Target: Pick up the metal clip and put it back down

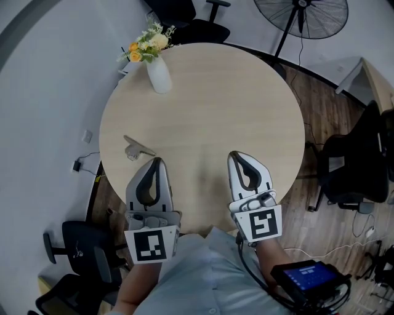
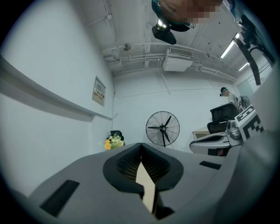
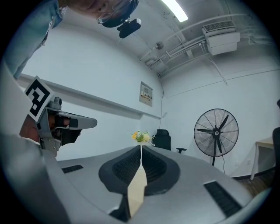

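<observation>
The metal clip (image 1: 137,148) lies on the round wooden table (image 1: 209,104) near its left front edge. My left gripper (image 1: 157,161) hovers just right of and behind the clip, jaws together, nothing between them. My right gripper (image 1: 236,155) is over the front middle of the table, also shut and empty. In the left gripper view the left gripper (image 2: 140,145) has its tips meeting; the clip is not visible there. The right gripper (image 3: 141,147) in its own view is closed tip to tip.
A white vase with yellow flowers (image 1: 155,61) stands at the table's far left. A standing fan (image 1: 301,17) and black office chairs (image 1: 351,166) surround the table. A device with a lit screen (image 1: 308,277) sits by my right forearm.
</observation>
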A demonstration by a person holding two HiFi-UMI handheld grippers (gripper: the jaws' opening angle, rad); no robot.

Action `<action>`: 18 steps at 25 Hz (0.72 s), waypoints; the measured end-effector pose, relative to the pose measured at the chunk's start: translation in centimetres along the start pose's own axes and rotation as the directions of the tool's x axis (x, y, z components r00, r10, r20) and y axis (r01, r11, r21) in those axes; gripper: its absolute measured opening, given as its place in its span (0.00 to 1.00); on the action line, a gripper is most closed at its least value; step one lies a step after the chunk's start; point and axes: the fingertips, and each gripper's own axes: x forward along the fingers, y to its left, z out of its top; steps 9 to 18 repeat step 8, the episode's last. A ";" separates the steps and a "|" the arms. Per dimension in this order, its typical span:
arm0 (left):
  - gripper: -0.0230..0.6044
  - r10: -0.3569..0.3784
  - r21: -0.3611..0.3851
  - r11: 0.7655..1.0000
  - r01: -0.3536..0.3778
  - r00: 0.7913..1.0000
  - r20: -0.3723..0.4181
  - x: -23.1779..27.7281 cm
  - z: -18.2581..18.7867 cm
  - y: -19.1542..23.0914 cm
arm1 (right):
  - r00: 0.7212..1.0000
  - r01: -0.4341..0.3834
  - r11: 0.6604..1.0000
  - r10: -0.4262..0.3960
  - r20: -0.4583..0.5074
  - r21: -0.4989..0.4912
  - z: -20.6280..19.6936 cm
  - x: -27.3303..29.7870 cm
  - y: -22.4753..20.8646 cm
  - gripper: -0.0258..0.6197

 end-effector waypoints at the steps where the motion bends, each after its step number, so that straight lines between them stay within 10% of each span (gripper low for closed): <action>1: 0.07 0.000 -0.010 1.000 0.000 1.000 -0.003 0.0 -0.1 0.0 | 1.000 0.000 1.000 0.000 0.000 0.000 0.0 0.0 0.0 0.12; 18: 0.07 -0.005 -0.015 1.000 0.005 1.000 -0.001 0.4 -0.1 -0.1 | 1.000 0.002 1.000 -0.002 0.001 -0.001 -0.1 0.5 -0.3 0.12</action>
